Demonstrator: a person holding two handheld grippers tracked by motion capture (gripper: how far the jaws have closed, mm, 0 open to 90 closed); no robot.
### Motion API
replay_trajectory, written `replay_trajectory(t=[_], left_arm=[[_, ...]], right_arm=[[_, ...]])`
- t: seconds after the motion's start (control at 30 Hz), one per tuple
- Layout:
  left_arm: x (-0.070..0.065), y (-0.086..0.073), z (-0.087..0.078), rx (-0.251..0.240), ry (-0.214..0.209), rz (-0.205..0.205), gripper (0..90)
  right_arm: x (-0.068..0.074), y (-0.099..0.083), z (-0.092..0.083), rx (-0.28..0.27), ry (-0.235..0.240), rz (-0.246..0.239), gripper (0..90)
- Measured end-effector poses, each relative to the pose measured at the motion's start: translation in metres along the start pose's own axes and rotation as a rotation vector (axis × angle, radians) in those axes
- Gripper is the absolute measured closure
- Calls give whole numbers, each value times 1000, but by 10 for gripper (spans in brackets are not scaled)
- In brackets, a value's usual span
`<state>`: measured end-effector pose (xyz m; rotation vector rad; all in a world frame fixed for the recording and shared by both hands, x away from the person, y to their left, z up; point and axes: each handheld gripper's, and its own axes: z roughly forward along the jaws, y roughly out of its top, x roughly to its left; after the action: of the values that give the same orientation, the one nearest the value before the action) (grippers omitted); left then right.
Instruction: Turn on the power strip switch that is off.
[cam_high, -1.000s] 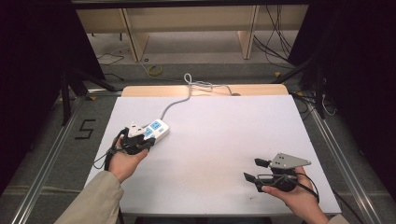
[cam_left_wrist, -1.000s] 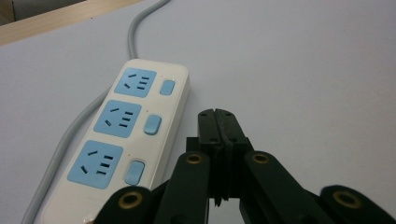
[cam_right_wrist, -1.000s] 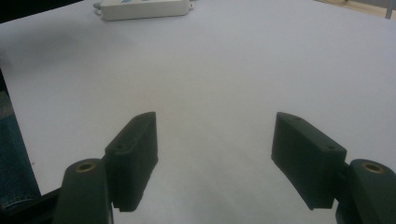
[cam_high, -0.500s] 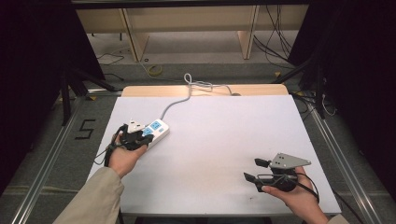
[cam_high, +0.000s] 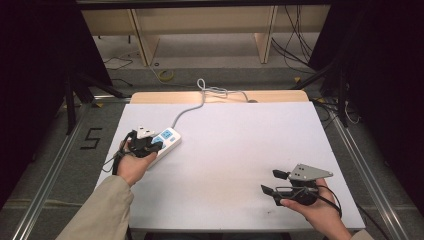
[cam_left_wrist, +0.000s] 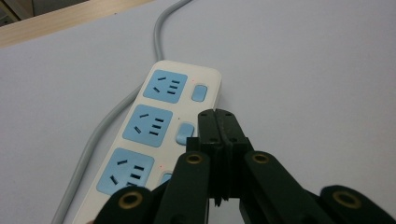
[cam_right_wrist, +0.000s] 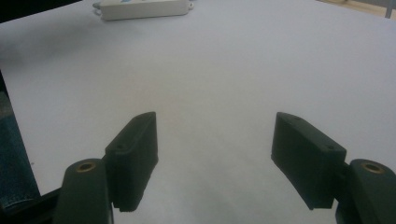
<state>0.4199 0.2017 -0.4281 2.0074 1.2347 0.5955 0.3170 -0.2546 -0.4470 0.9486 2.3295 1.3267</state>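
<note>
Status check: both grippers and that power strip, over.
Left gripper shut, tips over the power strip beside its middle switch. Right gripper open, empty, above bare white table. Strip's cord trails to far edge. Nothing in the way.

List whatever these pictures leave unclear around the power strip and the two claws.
- Power strip, left gripper view: its near end runs off the bottom edge behind the shut left claw, which also covers part of the middle switch; contact cannot be told.
- Same strip, right gripper view: its top is cut off by the upper edge.
- Cord, high view: its far end drops behind the table's back edge.
- High view: the strip's sockets are too small. The right claw is open, away from the strip.
</note>
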Motion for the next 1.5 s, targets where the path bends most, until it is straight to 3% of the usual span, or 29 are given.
replay_trajectory(t=[1.5], left_arm=[[15, 9, 16, 33, 29, -30, 897]], right_arm=[[0, 0, 0, 1, -1, 2, 320]])
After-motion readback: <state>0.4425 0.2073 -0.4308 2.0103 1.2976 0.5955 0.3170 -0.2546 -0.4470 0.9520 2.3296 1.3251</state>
